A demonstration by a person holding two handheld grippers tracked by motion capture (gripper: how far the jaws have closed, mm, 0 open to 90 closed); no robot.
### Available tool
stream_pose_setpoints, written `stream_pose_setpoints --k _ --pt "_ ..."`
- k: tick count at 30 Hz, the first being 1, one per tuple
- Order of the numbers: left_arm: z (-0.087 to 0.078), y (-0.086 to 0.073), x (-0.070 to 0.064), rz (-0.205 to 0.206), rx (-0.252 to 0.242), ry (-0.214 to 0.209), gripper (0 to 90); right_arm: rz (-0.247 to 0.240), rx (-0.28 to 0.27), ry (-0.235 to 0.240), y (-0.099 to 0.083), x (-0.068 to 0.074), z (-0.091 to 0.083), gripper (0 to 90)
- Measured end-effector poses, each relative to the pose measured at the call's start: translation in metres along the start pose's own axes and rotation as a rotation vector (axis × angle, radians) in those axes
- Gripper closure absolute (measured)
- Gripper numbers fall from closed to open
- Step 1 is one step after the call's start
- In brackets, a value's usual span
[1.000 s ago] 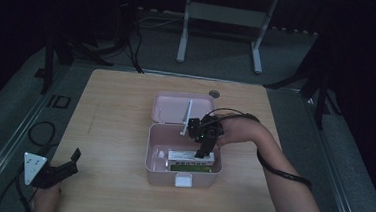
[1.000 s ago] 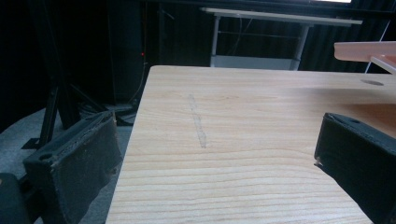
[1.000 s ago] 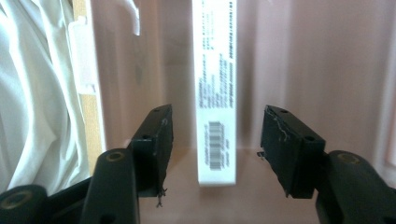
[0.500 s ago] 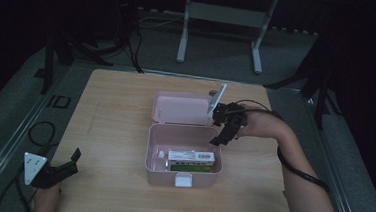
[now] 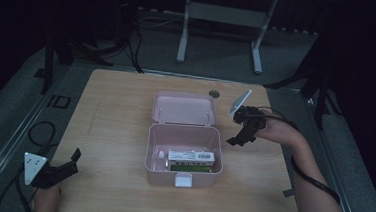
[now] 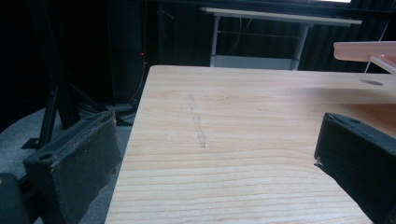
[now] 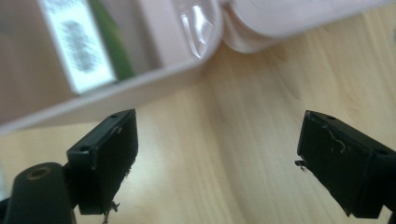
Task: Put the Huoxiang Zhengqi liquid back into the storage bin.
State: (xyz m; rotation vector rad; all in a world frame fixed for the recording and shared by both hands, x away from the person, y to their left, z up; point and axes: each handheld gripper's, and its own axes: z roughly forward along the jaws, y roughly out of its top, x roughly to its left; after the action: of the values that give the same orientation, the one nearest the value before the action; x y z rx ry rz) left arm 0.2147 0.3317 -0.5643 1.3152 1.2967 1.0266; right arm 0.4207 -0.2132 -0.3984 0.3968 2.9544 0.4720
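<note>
At the near left corner of the wooden worktop (image 5: 120,111), the left gripper (image 5: 66,165) is held low by a hand at the table's edge, with its grey three-cornered plate (image 5: 33,166) turned outward over the floor. Its jaws are seen apart in the left gripper view, with nothing between them but bare wood, on which a faint grey streak (image 6: 197,122) is marked. Towards the middle of the worktop a pink box (image 5: 183,153) is stood open, and its lid (image 5: 184,108) is laid back flat on the far side, joined along the rear wall. Inside the box, a white and green carton (image 5: 191,161) is laid against the near wall, and a small clear item just left of it cannot be made out. A white latch (image 5: 183,180) is seen on the front wall of the box. Beyond the lid, a small round hole (image 5: 214,94) is set into the worktop. To the right of the box, the right gripper (image 5: 237,139) is held above the wood, just beside the box but apart from it, its plate tilted up towards the far edge. Its jaws are spread wide and empty in the right gripper view, where the box wall and the carton are shown blurred above them.
</note>
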Motion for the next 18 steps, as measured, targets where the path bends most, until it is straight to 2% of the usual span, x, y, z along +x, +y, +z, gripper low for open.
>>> stream_pose_setpoints --k 5,9,12,14,18 --pt "0.000 0.000 0.000 -0.001 -0.001 0.000 0.3 0.037 -0.030 -0.043 -0.015 -0.008 0.010 12.2" --pt "0.000 0.000 0.000 -0.001 -0.002 -0.001 0.2 0.079 -0.086 -0.091 -0.030 -0.013 0.022 12.2" --pt "0.000 0.000 0.000 -0.002 -0.003 -0.002 0.2 0.131 -0.145 -0.124 -0.043 -0.017 0.032 12.2" --pt "0.000 0.000 0.000 -0.002 -0.003 -0.002 0.2 0.161 -0.180 -0.174 -0.053 -0.019 0.040 12.2" --pt "0.000 0.000 0.000 -0.003 -0.003 -0.002 0.2 0.230 -0.222 -0.208 -0.072 -0.022 0.060 11.5"
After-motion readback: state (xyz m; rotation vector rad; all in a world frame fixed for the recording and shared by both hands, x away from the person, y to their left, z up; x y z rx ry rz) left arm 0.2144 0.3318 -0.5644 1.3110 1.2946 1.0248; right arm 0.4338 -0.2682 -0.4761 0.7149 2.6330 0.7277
